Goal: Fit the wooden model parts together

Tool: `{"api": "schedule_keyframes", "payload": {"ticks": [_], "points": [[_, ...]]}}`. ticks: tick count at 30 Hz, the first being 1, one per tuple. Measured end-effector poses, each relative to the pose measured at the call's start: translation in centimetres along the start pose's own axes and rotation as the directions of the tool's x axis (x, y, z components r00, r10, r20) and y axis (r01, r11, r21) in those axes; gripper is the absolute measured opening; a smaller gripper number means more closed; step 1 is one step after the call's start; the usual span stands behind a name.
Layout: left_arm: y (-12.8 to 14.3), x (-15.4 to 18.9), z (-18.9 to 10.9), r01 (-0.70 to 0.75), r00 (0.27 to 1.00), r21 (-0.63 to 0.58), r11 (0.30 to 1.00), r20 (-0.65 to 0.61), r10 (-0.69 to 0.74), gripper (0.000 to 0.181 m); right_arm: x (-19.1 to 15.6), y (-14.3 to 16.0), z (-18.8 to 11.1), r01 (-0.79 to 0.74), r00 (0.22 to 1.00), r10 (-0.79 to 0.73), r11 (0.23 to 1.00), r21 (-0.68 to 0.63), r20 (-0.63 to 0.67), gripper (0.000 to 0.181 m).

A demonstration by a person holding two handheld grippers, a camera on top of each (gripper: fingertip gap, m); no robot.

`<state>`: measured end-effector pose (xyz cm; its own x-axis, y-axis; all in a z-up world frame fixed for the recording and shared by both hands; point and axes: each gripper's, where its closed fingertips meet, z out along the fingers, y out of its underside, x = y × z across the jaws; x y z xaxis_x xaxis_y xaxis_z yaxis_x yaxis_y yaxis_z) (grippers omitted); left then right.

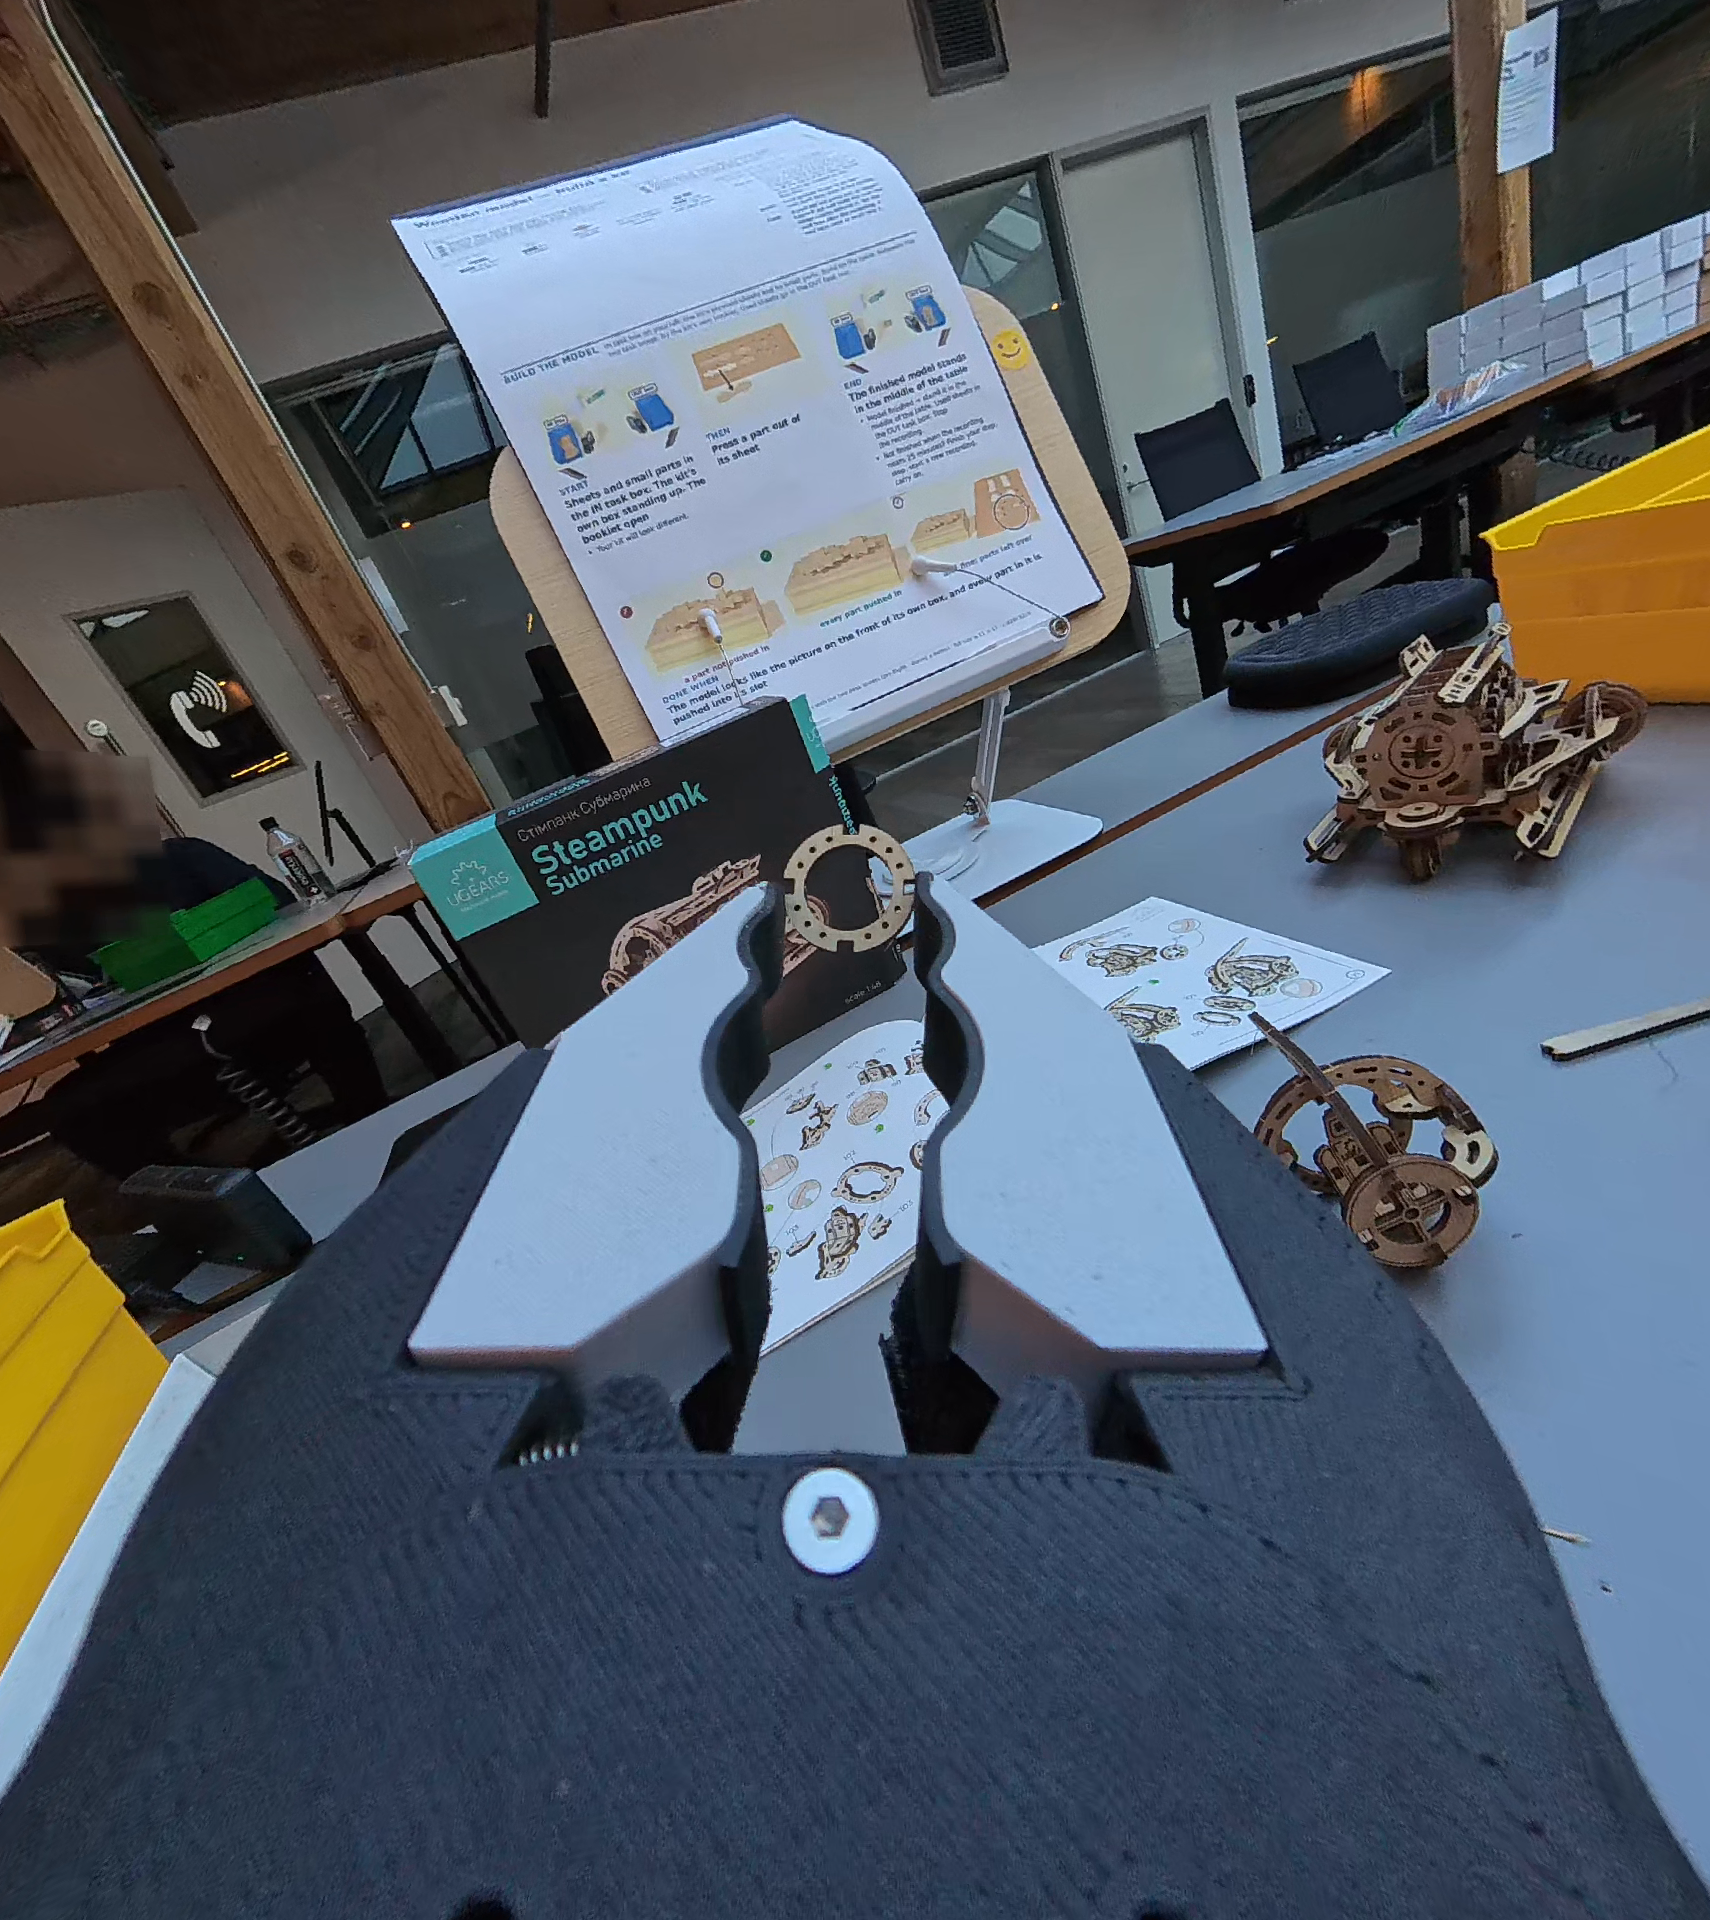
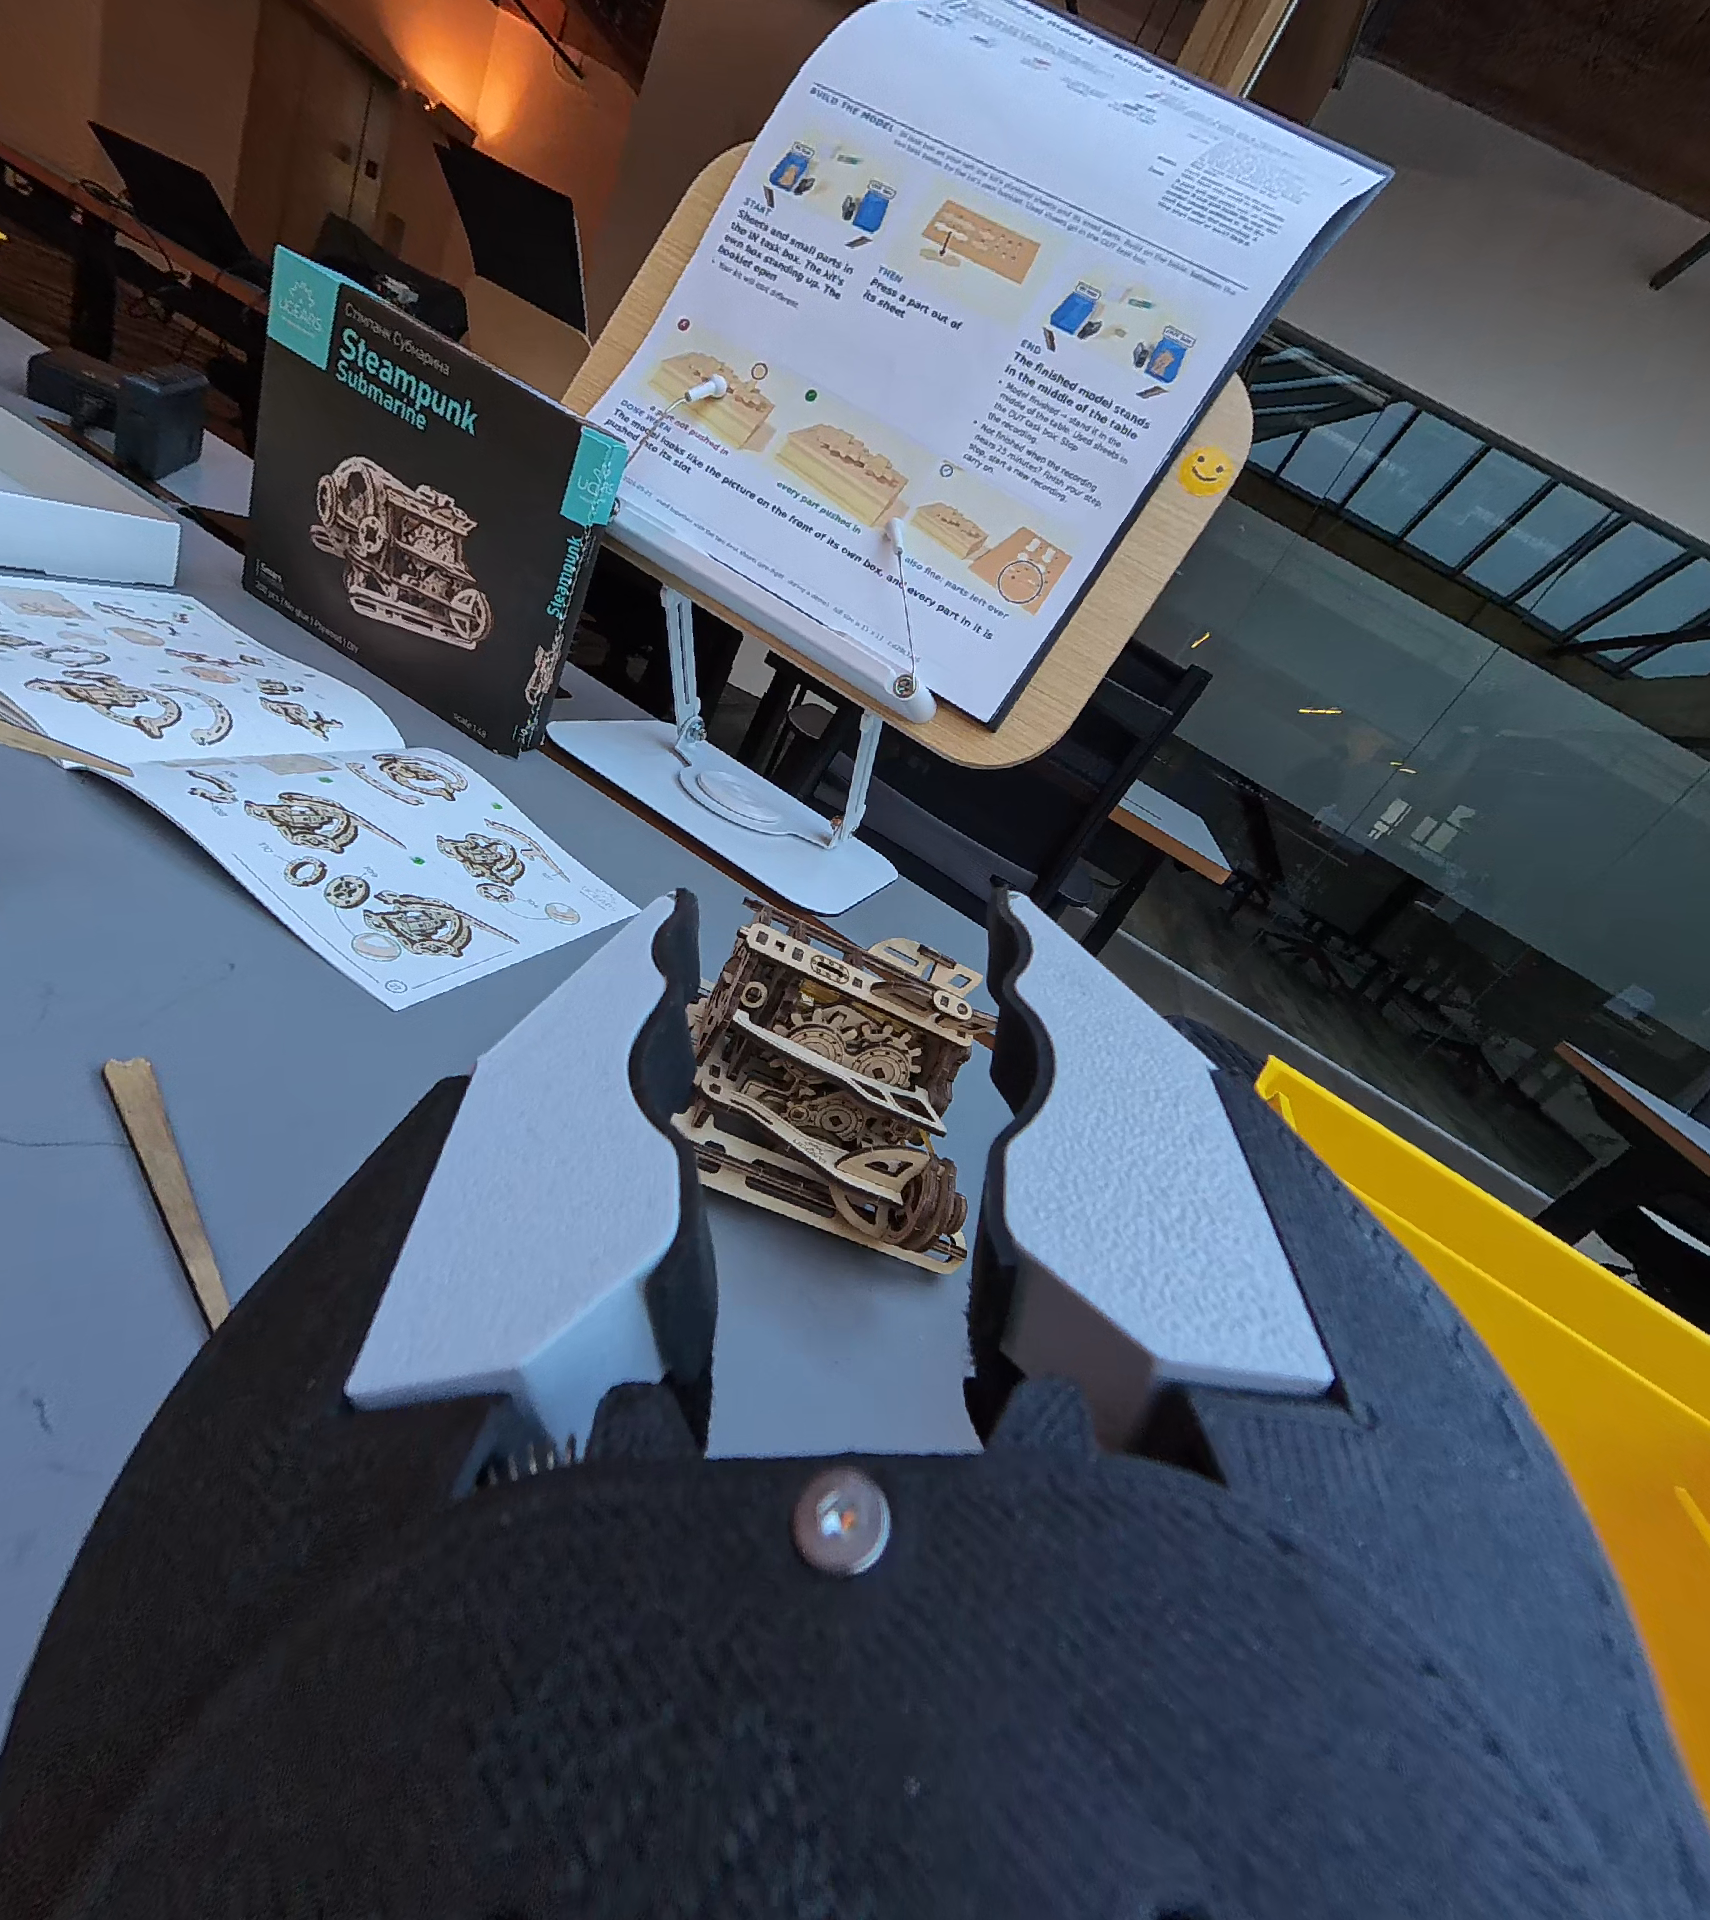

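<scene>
A flat wooden ring (image 1: 848,902) is seen pinched between the tips of the left gripper (image 1: 843,904), held in the air in the centre of the left wrist view, in front of the dark kit box (image 1: 643,883); the fingers (image 1: 622,1132) are drawn narrow, with only a slim gap left along their length, and contact appears to be made at the ring's two outer edges. The ring is judged to be thin, light plywood, stiff across its face but easily snapped at its notched rim, so a gentle edge grip is called for. In the right wrist view the right gripper (image 2: 835,914) is held moderately open and empty, and the main wooden model (image 2: 830,1081) is framed between its fingers (image 2: 539,1174), lying on the grey surface (image 2: 103,1039) beyond them; nothing is touched. That model is judged light yet fragile, all gears and thin struts, and is best taken by its solid outer frame plates rather than by the wheel or the levers. A smaller wheeled sub-assembly (image 1: 1376,1153) is seen at the right of the left view, near the open booklet (image 1: 1204,977), and a loose wooden strip (image 2: 165,1184) lies at the left of the right view. Yellow bins (image 2: 1557,1403) are seen along the frame edges.
</scene>
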<state>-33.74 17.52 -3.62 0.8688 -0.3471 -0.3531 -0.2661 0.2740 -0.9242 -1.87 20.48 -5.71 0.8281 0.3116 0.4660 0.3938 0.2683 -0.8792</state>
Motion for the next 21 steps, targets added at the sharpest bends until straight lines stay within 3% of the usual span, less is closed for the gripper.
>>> {"api": "schedule_keyframes", "payload": {"ticks": [21], "points": [[0.07, 0.18, 0.05, -0.003, 1.000, -0.002, 1.000, -0.004, 0.003, 0.023, -0.80, -0.06, 0.13, 0.042, 0.999, -0.042, 0.999, -0.009, 0.023, 0.053]]}}
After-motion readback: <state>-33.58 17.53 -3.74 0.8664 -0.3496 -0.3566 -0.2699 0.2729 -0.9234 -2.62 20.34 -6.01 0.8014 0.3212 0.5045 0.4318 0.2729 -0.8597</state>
